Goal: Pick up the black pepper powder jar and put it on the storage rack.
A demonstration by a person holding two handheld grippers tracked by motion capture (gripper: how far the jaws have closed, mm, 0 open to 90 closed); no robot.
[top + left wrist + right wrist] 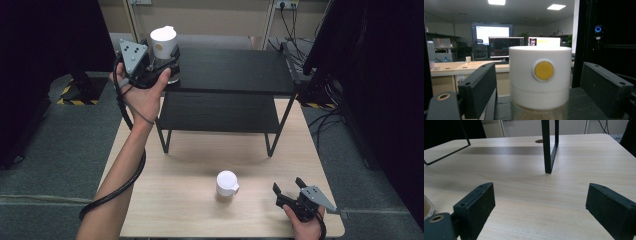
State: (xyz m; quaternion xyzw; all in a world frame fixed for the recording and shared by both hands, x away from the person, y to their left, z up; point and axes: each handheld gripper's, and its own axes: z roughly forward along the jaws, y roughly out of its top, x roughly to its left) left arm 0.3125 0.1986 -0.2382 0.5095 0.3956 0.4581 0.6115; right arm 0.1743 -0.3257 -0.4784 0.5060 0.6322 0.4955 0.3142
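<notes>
Wooden table (175, 200) with a black two-level shelf (235, 70) standing at its far end, dark curtains on both sides and an office with monitors off in the background; looks like the job is getting bottles up onto that shelf. One white-capped bottle (164, 47) already stands on the top level at its left corner, and the left gripper (167, 67) is right there with it; in the left gripper view the jaws sit spread on either side of the bottle (540, 80) with gaps showing, so I'd say it isn't squeezed, either just let go or not yet grabbed; can't tell which. A second bottle (227, 184) stands upright on the table, near the front and well apart from the shelf. The right gripper (290, 191) rests low at the front right corner, just beside that bottle, jaws wide apart and holding nothing; so roughly half done I reckon, one up, one left to lift.
</notes>
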